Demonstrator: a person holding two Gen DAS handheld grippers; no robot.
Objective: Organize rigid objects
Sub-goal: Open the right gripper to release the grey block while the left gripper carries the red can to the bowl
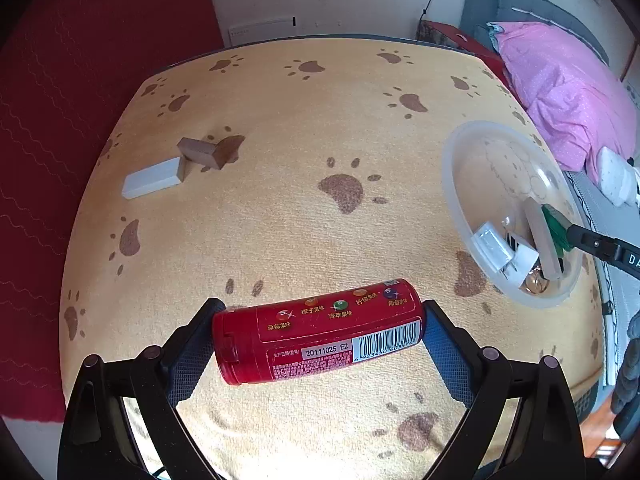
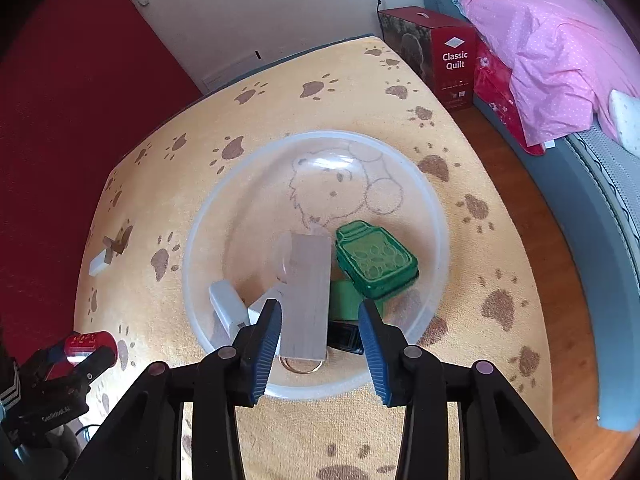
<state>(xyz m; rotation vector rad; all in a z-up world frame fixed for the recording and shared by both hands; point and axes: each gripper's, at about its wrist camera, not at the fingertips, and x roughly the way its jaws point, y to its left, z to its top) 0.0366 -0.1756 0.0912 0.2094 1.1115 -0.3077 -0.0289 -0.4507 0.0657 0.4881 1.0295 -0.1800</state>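
Left wrist view, left of frame: a white block [image 1: 152,178] and a brown block [image 1: 200,152] lie touching end to end on the paw-print cloth [image 1: 280,120], in the upper left area. Lower centre, my left gripper [image 1: 318,330] is clamped on the red candy tube [image 1: 320,330], one pad at its cap end, the other at its base; the tube lies sideways, barcode facing the camera. Right of frame, the clear plastic bowl [image 1: 452,168] sits on the cloth, well apart from the tube.

Right wrist view, lower left corner: the red tube shows again in the left tool. At centre, the bowl holds a pale wooden block [image 2: 308,292], a white charger [image 2: 228,304] to its left and a green lidded container [image 2: 374,260] to its right; something dark lies under the block, but I cannot tell what. My right gripper [image 2: 320,328] hangs over the bowl's near rim, fingers apart, nothing between them. Upper right, a red quilt box [image 2: 452,60] stands on the floor beside pink bedding [image 2: 540,40].
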